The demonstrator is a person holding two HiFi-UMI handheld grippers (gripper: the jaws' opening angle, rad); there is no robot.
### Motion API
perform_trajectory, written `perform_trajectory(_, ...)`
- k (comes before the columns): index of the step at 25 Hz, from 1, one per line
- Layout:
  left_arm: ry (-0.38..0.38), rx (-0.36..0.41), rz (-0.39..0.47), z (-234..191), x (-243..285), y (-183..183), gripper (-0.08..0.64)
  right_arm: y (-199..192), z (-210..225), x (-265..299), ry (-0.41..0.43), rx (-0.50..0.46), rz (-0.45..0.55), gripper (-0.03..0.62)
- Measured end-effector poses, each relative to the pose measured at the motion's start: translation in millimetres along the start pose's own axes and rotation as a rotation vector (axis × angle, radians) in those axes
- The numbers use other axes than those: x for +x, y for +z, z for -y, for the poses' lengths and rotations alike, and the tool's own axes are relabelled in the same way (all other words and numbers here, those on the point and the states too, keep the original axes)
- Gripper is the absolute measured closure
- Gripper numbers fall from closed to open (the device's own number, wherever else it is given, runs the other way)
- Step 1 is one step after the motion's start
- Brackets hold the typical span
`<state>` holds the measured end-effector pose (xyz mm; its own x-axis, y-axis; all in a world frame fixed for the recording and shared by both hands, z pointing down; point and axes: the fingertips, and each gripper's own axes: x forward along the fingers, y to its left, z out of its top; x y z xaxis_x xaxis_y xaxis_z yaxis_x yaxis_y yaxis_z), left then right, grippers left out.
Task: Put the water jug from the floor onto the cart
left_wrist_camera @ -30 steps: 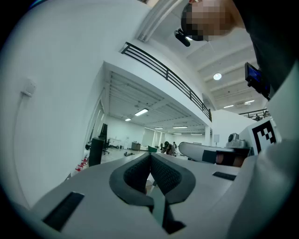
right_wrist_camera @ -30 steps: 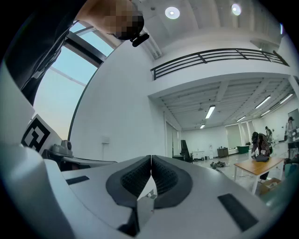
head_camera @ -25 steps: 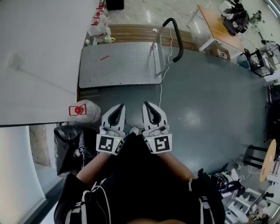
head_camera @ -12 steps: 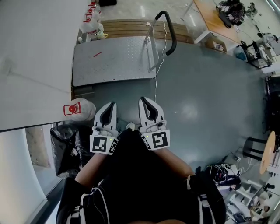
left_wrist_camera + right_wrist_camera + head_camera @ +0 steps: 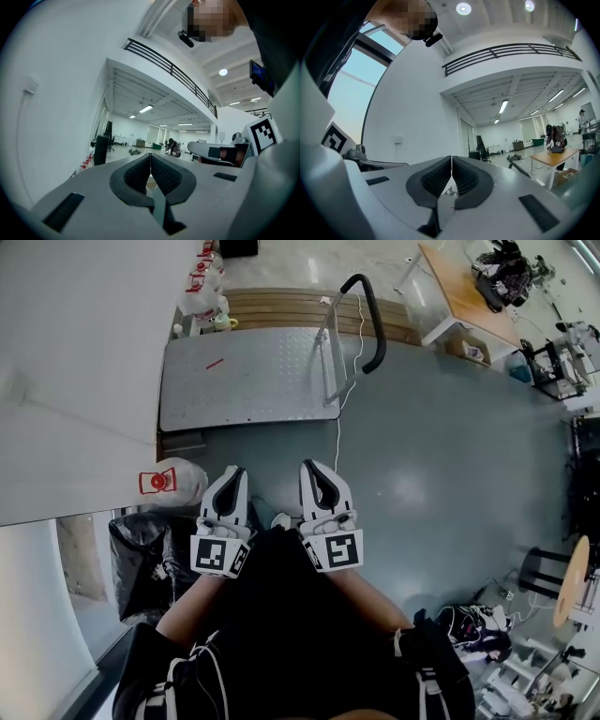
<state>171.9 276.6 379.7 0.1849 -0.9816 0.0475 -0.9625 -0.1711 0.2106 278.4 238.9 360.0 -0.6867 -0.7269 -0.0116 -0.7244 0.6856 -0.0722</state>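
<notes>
A water jug [image 5: 173, 483] with a red cap stands on the grey floor by the white wall, just left of my left gripper [image 5: 234, 472]. The flat metal cart [image 5: 246, 378] with its black handle [image 5: 369, 317] lies ahead of both grippers, its deck bare. My right gripper [image 5: 314, 468] is held beside the left one, both pointing level toward the cart. In the left gripper view the left gripper [image 5: 150, 155] has its jaws pressed together with nothing between them. The right gripper [image 5: 451, 158] shows the same in its own view. Neither touches the jug.
More red-capped jugs [image 5: 202, 279] stand by the wall beyond the cart, next to wooden planks [image 5: 281, 307]. A black bag [image 5: 141, 554] sits at my left, below the jug. A wooden table [image 5: 466, 292] stands at the far right, clutter at the right edge.
Both grippers have sunk a little together and kept their jaws shut. The jug and the cart have not moved.
</notes>
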Motion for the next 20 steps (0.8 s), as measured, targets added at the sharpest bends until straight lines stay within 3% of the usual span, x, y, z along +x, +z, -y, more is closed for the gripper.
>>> perform_trajectory(9, 0.014, -0.027, -0.022, -42.7, 32.8, 12.2, 0.541, 1.7, -5.7, 60.6, 0.035, -0.002, -0.053, 0.572)
perform_trajectory(15, 0.036, -0.059, -0.017, -111.7, 46.9, 19.2, 0.541, -4.4, -42.1, 124.3, 0.089, -0.045, -0.07, 0.572)
perform_trajectory(20, 0.045, -0.076, 0.008, -159.4, 68.2, 40.4, 0.541, 2.4, -36.5, 174.8, 0.075, -0.086, -0.1, 0.572)
